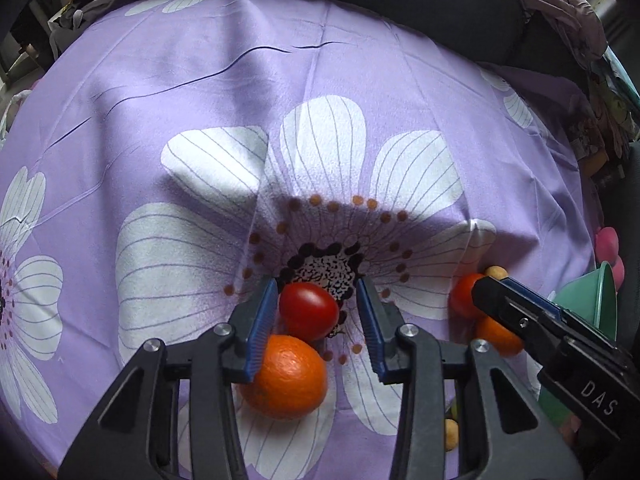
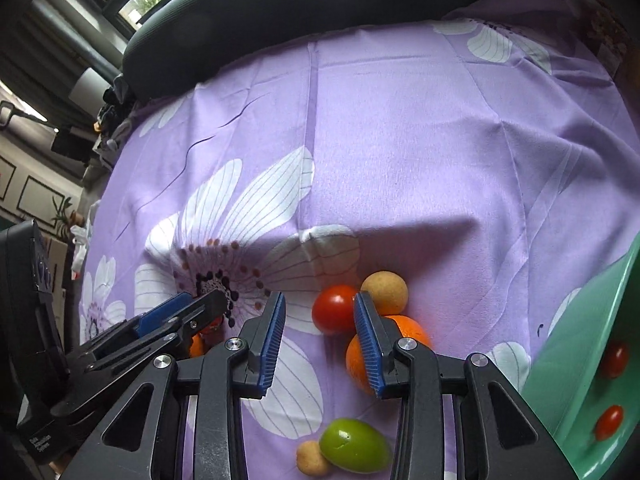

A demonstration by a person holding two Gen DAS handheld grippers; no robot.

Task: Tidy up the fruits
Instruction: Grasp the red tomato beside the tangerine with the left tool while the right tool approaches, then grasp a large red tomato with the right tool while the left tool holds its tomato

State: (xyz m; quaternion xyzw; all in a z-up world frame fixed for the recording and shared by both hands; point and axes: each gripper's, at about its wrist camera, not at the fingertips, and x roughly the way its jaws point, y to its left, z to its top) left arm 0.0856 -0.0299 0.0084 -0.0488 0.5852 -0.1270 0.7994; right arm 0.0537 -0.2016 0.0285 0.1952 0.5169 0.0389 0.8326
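In the left wrist view my left gripper is open over the purple flowered cloth, with a red tomato between its fingertips and an orange just below it by the left finger. My right gripper is open; a second red tomato sits between its fingertips near the right finger, with a tan round fruit and an orange behind that finger. A green fruit and a small tan ball lie lower down. A green bowl holds two small tomatoes.
The right gripper also shows at the right of the left wrist view, next to the green bowl. The left gripper appears at the left of the right wrist view. A dark chair stands behind the cloth.
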